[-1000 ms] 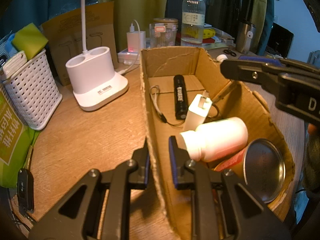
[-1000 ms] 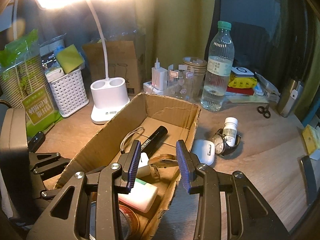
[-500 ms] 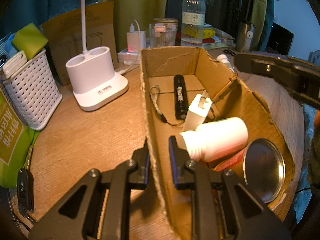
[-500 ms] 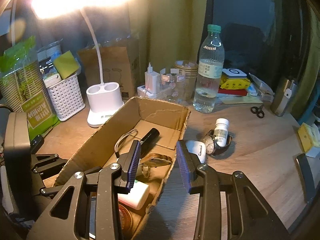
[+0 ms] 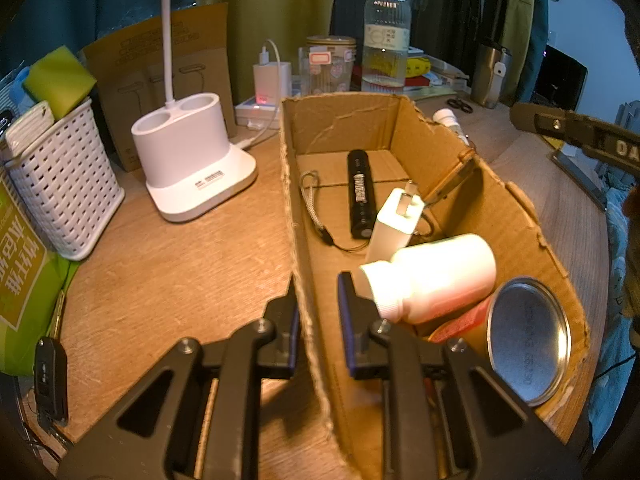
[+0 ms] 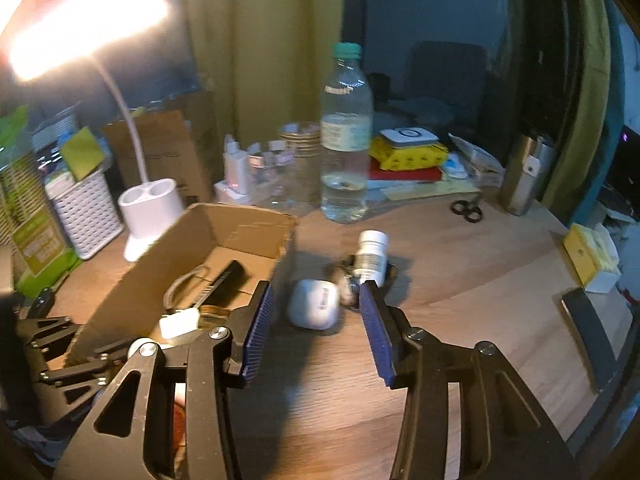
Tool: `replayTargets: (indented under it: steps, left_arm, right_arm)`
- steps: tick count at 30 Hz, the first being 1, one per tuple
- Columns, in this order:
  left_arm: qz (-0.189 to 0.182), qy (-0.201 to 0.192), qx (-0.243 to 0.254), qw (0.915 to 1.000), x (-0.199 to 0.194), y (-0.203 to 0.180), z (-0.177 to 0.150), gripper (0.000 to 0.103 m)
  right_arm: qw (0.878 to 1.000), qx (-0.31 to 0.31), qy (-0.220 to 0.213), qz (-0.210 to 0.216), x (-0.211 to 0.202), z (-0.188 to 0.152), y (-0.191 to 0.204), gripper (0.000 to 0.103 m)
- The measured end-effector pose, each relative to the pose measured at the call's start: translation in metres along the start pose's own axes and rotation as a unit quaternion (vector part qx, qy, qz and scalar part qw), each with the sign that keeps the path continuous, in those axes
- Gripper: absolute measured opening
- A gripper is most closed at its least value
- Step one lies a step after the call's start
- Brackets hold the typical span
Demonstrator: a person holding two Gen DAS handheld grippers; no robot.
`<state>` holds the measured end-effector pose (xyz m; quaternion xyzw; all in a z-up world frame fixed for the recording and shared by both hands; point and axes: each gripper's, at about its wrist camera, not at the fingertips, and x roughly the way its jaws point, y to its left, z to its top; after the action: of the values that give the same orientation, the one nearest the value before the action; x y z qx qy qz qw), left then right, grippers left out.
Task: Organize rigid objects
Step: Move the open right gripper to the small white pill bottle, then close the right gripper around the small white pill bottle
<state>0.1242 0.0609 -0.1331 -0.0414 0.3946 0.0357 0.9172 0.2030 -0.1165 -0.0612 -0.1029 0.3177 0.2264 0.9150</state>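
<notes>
A cardboard box (image 5: 516, 220) lies on the wooden table and holds a black flashlight (image 5: 359, 192), a white charger (image 5: 394, 228), a white bottle (image 5: 432, 276), a metal-lidded tin (image 5: 528, 340) and a brown watch strap (image 5: 452, 180). My left gripper (image 5: 318, 296) is shut on the box's left wall (image 5: 298, 216). My right gripper (image 6: 316, 316) is open and empty, above the table right of the box (image 6: 168, 264). Beyond it lie a white earbud case (image 6: 314, 308), a small white pill bottle (image 6: 372, 258) and a watch (image 6: 348, 288).
A white lamp base (image 5: 192, 160), a white basket (image 5: 60, 192) and a green packet (image 5: 24, 276) stand left of the box. A water bottle (image 6: 346, 140), jars, scissors (image 6: 466, 210), a steel flask (image 6: 524, 176) and a yellow box (image 6: 592, 256) stand at the back and right.
My right gripper has drawn up and right, out of the box, and opened wider. The watch strap stays in the box. My left gripper has not moved.
</notes>
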Motion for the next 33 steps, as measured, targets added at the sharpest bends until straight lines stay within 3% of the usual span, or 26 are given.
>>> replayTargets:
  steps: [12,33]
  left_arm:
    - [0.000,0.000,0.000,1.0000,0.000,0.000,0.000,0.018]
    - [-0.001,0.001,0.000,1.0000,0.001,-0.001,-0.001,0.018]
  right_arm:
    - [0.999,0.033,0.021,-0.027,0.040,0.001,-0.032,0.047]
    - [0.997,0.058,0.058,-0.015,0.109,0.024,-0.060,0.047]
